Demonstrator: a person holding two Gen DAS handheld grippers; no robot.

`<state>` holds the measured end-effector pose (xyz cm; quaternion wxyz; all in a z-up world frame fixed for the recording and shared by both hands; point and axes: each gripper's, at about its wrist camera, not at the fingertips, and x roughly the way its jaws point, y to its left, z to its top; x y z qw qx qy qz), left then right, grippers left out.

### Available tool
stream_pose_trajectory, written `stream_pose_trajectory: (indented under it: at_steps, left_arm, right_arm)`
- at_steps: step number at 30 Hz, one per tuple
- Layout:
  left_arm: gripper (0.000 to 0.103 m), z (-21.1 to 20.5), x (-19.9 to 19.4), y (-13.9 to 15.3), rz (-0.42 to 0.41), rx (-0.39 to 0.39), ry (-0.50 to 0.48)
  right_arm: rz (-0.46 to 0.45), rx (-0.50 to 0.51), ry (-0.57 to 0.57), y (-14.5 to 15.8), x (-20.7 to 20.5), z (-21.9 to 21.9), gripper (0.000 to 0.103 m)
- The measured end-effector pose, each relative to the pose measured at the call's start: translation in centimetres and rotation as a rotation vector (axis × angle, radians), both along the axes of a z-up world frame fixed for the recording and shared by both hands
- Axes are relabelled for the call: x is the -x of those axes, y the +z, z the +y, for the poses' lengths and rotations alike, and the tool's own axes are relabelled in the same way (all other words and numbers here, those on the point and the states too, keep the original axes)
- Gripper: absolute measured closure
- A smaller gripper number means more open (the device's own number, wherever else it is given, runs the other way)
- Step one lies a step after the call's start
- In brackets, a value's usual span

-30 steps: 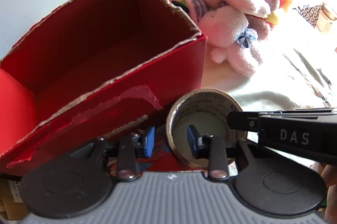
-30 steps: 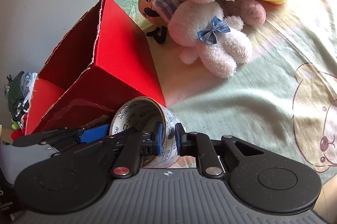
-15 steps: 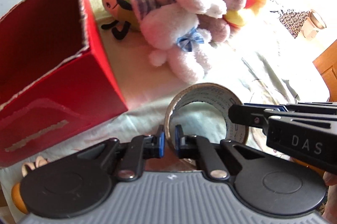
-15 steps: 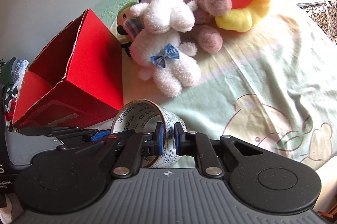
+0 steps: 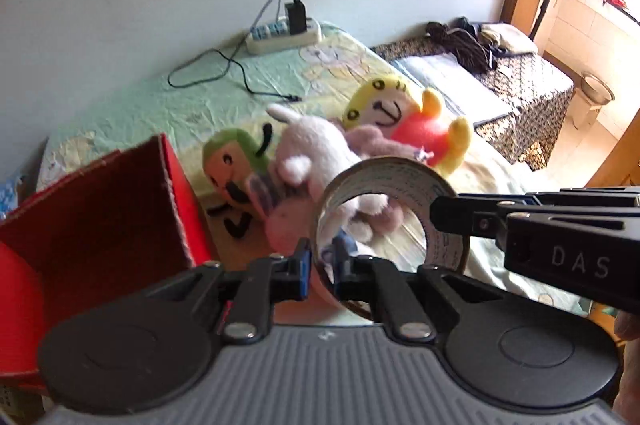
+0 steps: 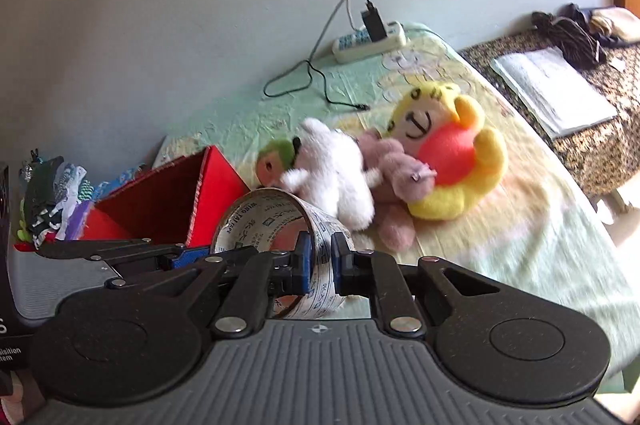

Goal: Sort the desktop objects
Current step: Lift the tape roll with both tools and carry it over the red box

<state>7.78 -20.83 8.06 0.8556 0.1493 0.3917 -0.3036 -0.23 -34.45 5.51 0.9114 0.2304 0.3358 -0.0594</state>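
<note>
Left wrist view: I hold one roll of printed packing tape with both claws, in the air above the green sheet.

From left to right: the red cardboard box stands open at the left and the pile of plush toys lies behind the roll. My worry is that the two claws pull the ring in different directions, so it may twist out of one pinch and drop on the toys, not in the box. The left gripper is almost fully closed, its blue pads pinching the near left wall of the ring. The right gripper is equally narrow and clamps the ring's right wall.
</note>
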Motion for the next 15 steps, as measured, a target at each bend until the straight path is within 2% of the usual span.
stream_pose_trajectory:
  at_steps: [4,8,12,15]
  left_arm:
    - [0.098,2.9,-2.4,3.2,-0.088,0.009,0.071]
    - [0.099,6.7,-5.3,5.0,-0.134,-0.001,0.150]
    - [0.099,10.9,-9.1,4.4,-0.117,-0.036,0.225]
    - [0.099,13.7,-11.3,2.5,-0.083,-0.082,0.265]
  right_arm:
    - [-0.082,0.023,0.084,3.1,-3.4,2.1,0.091]
    - [-0.130,0.051,0.171,4.8,-7.4,5.2,0.091]
    - [-0.103,0.039,0.258,4.5,-11.8,9.0,0.091]
    - [-0.033,0.003,0.312,2.5,-14.7,11.7,0.091]
